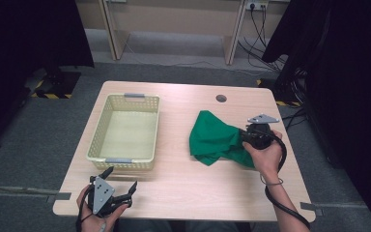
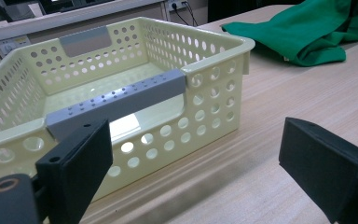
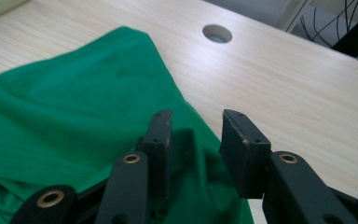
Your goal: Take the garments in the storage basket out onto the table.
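A crumpled green cloth (image 1: 215,137) (image 3: 74,116) lies on the right half of the wooden table (image 1: 183,188). My right gripper (image 1: 242,138) (image 3: 196,123) is low over the cloth's right edge. Its jaws stand a little apart, with cloth showing under and between them, and the pads do not press on it. My left gripper (image 1: 122,177) (image 2: 196,140) rests near the table's front left corner, wide open and holding nothing. It faces the near wall of a pale yellow perforated basket (image 1: 96,135) (image 2: 214,84), which is empty. The cloth (image 2: 307,28) also appears beyond the basket in the left gripper view.
A round cable hole (image 1: 221,98) (image 3: 216,33) sits in the table behind the cloth. The basket has grey handle strips (image 2: 116,102) on its short walls. Bare wood lies between basket and cloth. Dark curtains and cables flank the table.
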Tool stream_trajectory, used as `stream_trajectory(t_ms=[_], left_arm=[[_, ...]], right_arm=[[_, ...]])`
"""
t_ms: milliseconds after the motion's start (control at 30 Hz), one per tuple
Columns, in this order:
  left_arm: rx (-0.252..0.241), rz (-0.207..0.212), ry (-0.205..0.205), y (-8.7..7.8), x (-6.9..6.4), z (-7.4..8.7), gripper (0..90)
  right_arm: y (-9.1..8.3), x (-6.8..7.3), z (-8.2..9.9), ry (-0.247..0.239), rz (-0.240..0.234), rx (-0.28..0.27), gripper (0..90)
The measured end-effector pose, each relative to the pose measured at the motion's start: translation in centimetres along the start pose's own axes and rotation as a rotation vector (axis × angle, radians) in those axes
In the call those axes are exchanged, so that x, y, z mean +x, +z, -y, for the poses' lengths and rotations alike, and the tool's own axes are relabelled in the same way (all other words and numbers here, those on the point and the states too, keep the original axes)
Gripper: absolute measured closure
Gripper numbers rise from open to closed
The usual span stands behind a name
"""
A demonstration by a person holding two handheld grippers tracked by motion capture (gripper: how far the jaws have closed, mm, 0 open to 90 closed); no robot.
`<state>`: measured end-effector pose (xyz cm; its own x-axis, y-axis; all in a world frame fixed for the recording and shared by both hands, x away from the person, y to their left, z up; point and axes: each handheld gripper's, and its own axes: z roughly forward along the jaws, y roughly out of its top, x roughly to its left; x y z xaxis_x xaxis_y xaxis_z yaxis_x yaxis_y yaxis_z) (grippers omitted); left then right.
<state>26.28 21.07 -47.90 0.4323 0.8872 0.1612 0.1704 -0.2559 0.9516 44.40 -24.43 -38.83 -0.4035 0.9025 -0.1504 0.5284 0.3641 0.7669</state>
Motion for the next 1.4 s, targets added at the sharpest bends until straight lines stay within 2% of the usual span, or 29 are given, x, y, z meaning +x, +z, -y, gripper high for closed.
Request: stream_trajectory(t_ms=[100, 233, 333, 400, 500, 633, 733, 867, 967, 1100, 1233, 1400], left_arm=[[0.001, 0.0, 0.001, 0.0, 0.0, 0.0, 8.7], [0.003, -0.001, 0.004, 0.0, 0.0, 0.0, 8.7], [0.003, -0.001, 0.004, 0.0, 0.0, 0.0, 8.7], [0.001, 0.0, 0.003, 0.0, 0.0, 0.0, 8.7], [0.0, 0.0, 0.002, 0.0, 0.0, 0.0, 8.7], [0.0, 0.002, -0.002, 0.0, 0.0, 0.0, 8.7], [-0.001, 0.002, -0.001, 0.0, 0.0, 0.0, 8.7], [0.002, 0.003, 0.001, 0.0, 0.0, 0.0, 8.7], [-0.001, 0.003, -0.001, 0.0, 0.0, 0.0, 8.7], [-0.002, 0.004, -0.002, 0.0, 0.0, 0.0, 8.7], [-0.002, 0.006, 0.0, 0.0, 0.0, 0.0, 8.7], [-0.003, 0.006, -0.001, 0.0, 0.0, 0.0, 8.7]], right_arm=[[-0.6, 0.3, -0.5, -0.022, -0.006, -0.027, 62.9], [-1.4, 1.8, -1.2, -0.098, -0.069, -0.05, 62.2], [-0.8, 3.5, -0.9, -0.158, -0.135, -0.027, 61.0], [0.0, 4.5, -0.6, -0.193, -0.16, 0.002, 59.5], [1.1, 5.5, -0.3, -0.218, -0.17, 0.033, 58.5], [2.0, 6.2, -0.4, -0.246, -0.174, 0.043, 56.5], [2.6, 6.5, -0.6, -0.278, -0.154, 0.062, 52.2], [3.5, 7.1, -0.6, -0.337, -0.152, 0.102, 50.4], [4.2, 7.5, -0.7, -0.386, -0.148, 0.135, 56.8], [4.7, 7.8, -0.8, -0.406, -0.144, 0.157, 68.7], [5.1, 7.8, -0.8, -0.406, -0.157, 0.184, 81.1], [5.4, 7.7, -0.6, -0.389, -0.167, 0.196, 88.8]])
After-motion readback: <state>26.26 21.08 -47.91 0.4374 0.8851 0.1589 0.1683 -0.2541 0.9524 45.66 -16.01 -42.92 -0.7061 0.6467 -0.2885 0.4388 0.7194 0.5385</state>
